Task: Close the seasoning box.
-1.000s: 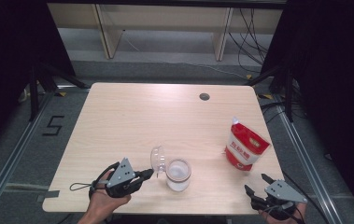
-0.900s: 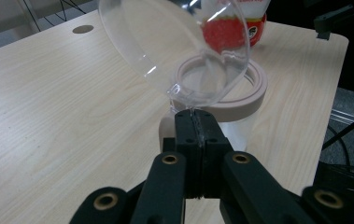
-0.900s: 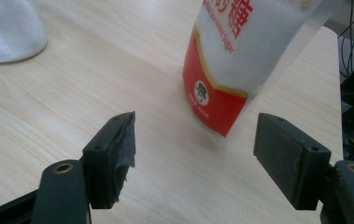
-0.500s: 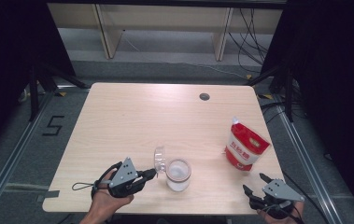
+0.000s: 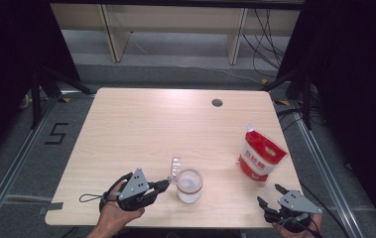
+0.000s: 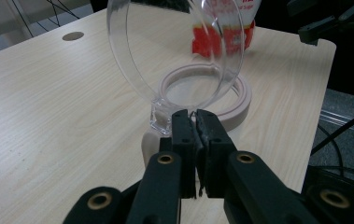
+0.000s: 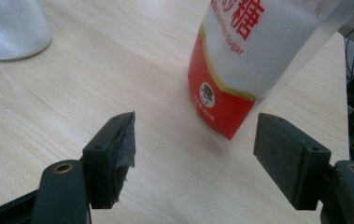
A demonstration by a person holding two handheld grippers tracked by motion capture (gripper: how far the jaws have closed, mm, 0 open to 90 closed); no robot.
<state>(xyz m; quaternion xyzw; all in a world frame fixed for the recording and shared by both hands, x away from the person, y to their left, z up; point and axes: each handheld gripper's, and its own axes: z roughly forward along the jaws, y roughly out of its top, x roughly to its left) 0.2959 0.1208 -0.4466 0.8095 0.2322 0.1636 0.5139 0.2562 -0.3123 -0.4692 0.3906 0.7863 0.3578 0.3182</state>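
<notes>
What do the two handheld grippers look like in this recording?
Both are black two-jaw tools. The left gripper and the right gripper each carry a grey three-cornered plate on top, and a thin black cable loops out from the left one. In the gripper views the jaws are blocky black pieces with flat dark pads and brass-coloured pivot rivets. No sleeves show.

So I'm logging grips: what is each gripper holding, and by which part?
The left gripper has its jaws shut at the hinge of the jar's raised clear lid. The right gripper is open, holding nothing.
</notes>
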